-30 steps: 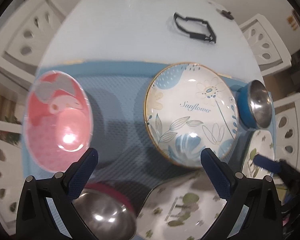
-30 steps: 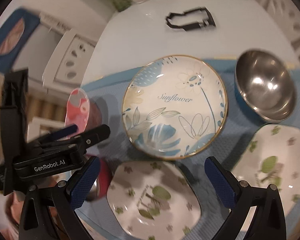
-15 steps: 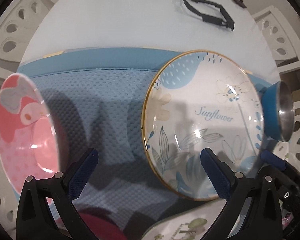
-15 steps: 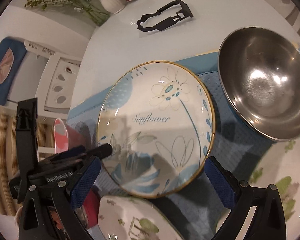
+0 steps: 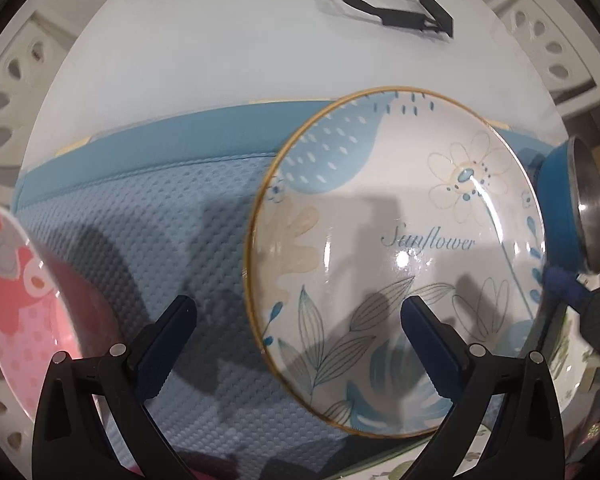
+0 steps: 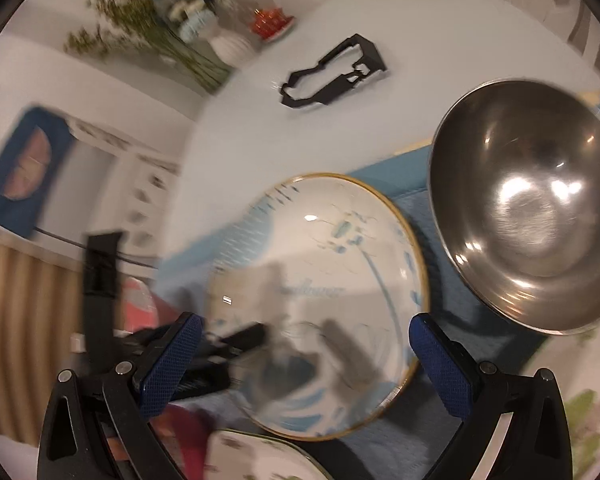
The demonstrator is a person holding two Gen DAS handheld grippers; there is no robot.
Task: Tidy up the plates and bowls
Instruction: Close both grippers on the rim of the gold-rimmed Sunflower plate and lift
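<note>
Gaping left claw point(image 5: 298, 320) over Sunflower plate point(image 5: 396, 264)

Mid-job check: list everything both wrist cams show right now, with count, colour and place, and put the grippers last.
Sunflower plate: 1, white with blue flowers and a gold rim, middle of the mat.
Steel bowl: 1, silver inside and blue outside, right of the Sunflower plate.
Pink plate: 1, pink and red, left edge of the mat.
Green-leaf plates: 2, white, one at the near edge, one at far right.
Dark red bowl: 1, near left, mostly hidden.
Mat: 1, blue, on the table.
Table: 1, white.
Black frame: 1, far side of the table.
Vase of flowers: 1, white, far edge.
Red dish: 1, beside the vase.
Chairs: white, around the table.
Left gripper: open, empty.
Right gripper: open, empty.
</note>
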